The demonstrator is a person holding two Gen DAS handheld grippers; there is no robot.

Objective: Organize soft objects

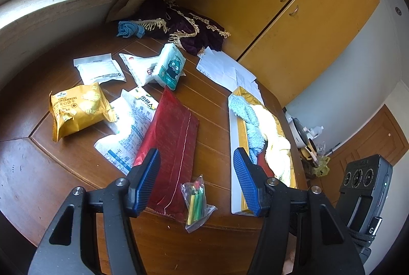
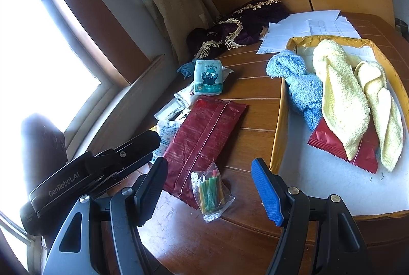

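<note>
On table: your left gripper (image 1: 196, 183) and right gripper (image 2: 209, 188): both wide, empty.
Tray: shallow yellow-rimmed cardboard tray (image 2: 278, 126) holds 1 fluffy blue towel (image 2: 299, 88).

Both cams sit behind their own fingers, looking down and forward over the wooden table (image 1: 38, 172); left wrist view hangs further left, right wrist view nearer the yellow tray (image 2: 277, 136); the 2 views share the red packet (image 1: 171, 144), the little bag of sticks (image 2: 211, 190) and the tray.

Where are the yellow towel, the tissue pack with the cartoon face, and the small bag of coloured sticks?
yellow towel (image 2: 340, 96): right wrist view, middle fold.
tissue pack (image 1: 170, 67): left wrist view, printed front.
bag of coloured sticks (image 2: 211, 191): right wrist view, green sticks.
</note>
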